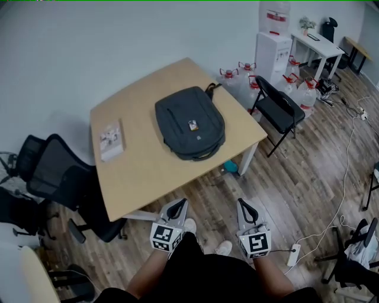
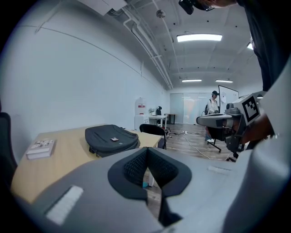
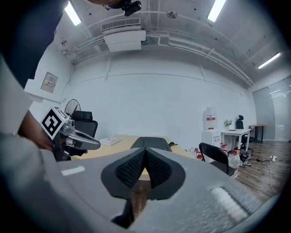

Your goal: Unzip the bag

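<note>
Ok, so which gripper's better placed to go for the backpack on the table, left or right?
Left, marginally. The left gripper sits right at the near edge of the table, roughly in line with the backpack; the right gripper hangs over the floor, further off. Both are shut and empty.

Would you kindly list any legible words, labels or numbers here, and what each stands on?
Nothing legible.
On the dark grey fabric backpack, a small tag: too small.
On the thin white booklet, cover print: blurred.
On the white water dispenser, a red label: too small.
On the wall notice: blurred.
</note>
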`<action>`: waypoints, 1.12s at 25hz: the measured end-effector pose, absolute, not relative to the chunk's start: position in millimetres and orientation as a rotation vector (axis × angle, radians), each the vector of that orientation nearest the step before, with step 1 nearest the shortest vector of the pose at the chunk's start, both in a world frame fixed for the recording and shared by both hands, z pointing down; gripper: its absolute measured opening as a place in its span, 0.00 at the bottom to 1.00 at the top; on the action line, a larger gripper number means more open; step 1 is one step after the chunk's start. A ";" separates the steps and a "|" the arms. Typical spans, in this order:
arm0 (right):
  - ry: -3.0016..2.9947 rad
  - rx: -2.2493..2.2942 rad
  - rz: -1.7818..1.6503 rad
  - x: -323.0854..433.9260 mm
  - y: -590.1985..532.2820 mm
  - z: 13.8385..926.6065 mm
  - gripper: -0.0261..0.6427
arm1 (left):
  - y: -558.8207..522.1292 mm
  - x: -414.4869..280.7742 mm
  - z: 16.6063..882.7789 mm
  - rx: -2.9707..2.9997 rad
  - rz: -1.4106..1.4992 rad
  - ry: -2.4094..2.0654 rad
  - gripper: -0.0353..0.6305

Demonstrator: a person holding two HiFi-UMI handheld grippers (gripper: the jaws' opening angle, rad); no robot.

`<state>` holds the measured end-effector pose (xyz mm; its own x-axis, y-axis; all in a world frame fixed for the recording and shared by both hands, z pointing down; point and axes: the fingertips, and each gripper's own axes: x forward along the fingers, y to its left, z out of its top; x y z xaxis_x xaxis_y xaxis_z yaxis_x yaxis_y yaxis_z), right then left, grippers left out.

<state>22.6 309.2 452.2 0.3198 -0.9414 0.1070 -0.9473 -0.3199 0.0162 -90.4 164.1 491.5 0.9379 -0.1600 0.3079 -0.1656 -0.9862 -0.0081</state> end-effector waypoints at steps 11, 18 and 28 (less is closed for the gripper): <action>-1.837 2.387 0.094 41.8 246.2 451.8 0.04 | 106.7 -65.9 493.4 3.062 0.443 -0.328 0.08; -1.825 2.325 0.050 56.6 190.6 456.9 0.04 | 48.0 -60.5 504.0 3.048 0.466 -0.402 0.08; -1.871 2.247 0.085 66.6 111.9 467.0 0.04 | -19.3 -52.8 528.2 3.022 0.521 -0.450 0.08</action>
<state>66.6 111.9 467.0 0.1898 -0.9649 0.1813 -0.9774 -0.1682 0.1281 -52.8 -19.3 528.2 0.9015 -0.2759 0.3335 -0.2899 -0.9570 -0.0079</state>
